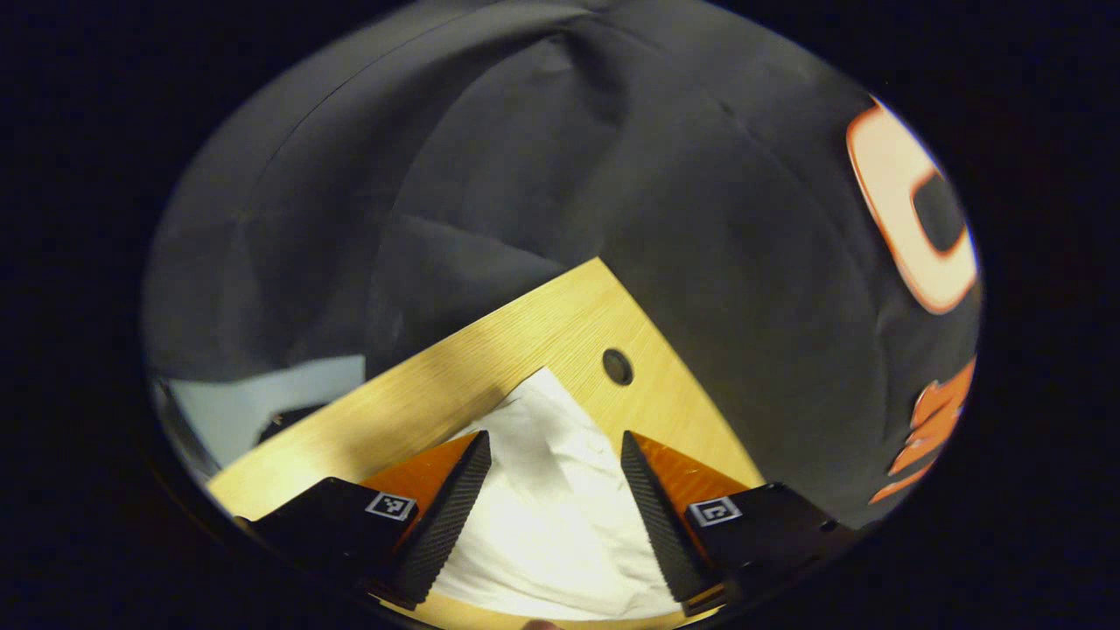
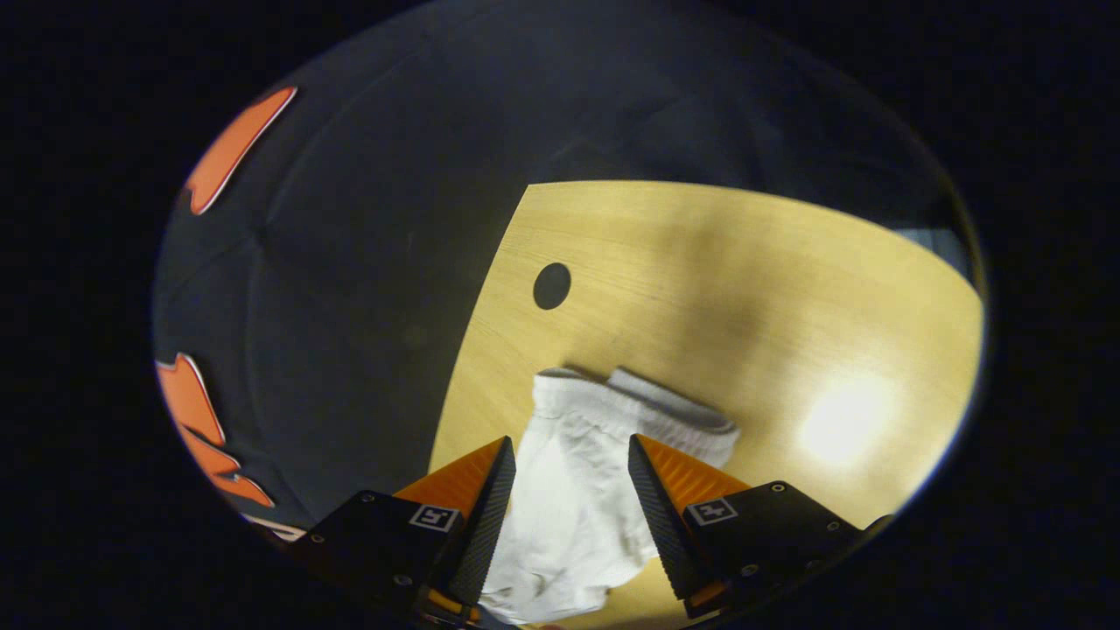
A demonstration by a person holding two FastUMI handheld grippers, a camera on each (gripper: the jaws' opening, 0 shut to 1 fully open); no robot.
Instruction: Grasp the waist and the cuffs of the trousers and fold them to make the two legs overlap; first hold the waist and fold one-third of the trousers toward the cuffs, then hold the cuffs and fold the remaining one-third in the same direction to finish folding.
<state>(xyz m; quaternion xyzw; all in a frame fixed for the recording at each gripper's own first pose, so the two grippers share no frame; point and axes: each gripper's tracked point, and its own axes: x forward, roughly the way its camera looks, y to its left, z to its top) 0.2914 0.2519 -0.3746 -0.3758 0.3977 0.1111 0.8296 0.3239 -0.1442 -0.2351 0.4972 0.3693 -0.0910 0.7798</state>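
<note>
On the wooden table [image 1: 420, 394], in the left gripper view, the white trousers [image 1: 551, 490] lie crumpled between the fingers of the left gripper [image 1: 556, 446], whose jaws stand open, apart from the cloth on both sides as far as can be seen. The garment's lower part is cut off at the view's edge, so which end lies here cannot be told. A round hole [image 1: 618, 367] sits in the tabletop just beyond the cloth. In the right gripper view, the right gripper [image 2: 570, 455] hangs with jaws open over the trousers [image 2: 569, 490], whose ribbed waistband [image 2: 647, 407] lies past the fingertips; the near end is hidden. The small square markers on the fingers carry no readable writing.
</note>
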